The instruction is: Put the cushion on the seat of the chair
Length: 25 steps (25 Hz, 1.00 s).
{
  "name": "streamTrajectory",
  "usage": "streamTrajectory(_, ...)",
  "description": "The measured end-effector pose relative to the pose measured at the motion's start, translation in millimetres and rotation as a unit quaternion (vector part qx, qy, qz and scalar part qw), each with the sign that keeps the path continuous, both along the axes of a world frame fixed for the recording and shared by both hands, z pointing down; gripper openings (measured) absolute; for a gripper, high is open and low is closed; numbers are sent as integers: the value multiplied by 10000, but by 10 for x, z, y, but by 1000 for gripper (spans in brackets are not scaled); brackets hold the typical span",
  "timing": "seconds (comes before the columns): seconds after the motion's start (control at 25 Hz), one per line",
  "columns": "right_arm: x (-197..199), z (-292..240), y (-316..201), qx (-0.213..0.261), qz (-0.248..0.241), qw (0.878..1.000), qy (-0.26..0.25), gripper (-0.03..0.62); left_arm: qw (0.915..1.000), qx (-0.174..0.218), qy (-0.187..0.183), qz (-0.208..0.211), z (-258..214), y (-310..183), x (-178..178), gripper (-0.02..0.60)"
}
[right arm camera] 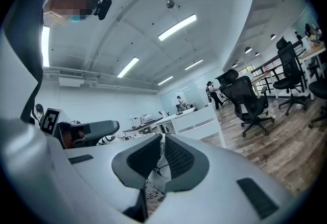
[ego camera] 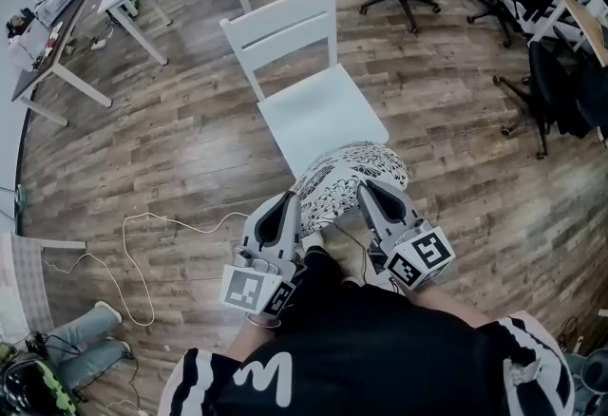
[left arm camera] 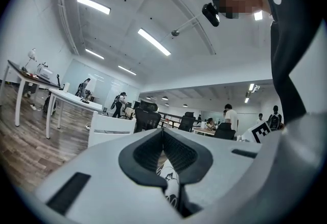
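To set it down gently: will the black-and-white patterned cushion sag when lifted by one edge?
Probably floppy: the black-and-white patterned fabric cushion is pinched thin in the left gripper and right gripper. Likely light: two edge pinches carry it. Its bulge suggests soft filling.

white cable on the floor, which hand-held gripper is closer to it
Left. The left hand-held gripper grips the cushion just right of the white cable; the right hand-held gripper grips its far side.

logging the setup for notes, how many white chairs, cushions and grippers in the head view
white chair: 1
cushion: 1
grippers: 2 (left gripper, right gripper)
total: 4
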State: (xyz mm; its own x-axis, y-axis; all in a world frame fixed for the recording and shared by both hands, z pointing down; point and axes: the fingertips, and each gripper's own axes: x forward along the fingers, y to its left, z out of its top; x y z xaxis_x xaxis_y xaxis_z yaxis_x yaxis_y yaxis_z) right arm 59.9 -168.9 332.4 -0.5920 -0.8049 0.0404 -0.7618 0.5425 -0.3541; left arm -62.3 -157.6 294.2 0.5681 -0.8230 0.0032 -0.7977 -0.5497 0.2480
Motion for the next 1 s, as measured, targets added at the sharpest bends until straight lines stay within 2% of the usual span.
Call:
streamTrajectory(0.44,-276,16,-585,-52,257,9997,17,35,9998,-33,-2,209,19,-619,-310,6)
streamTrajectory(1.0,-323,77,-709,-129,302,9994,133,35,9994,-36,4,358,12,-776,-340,6)
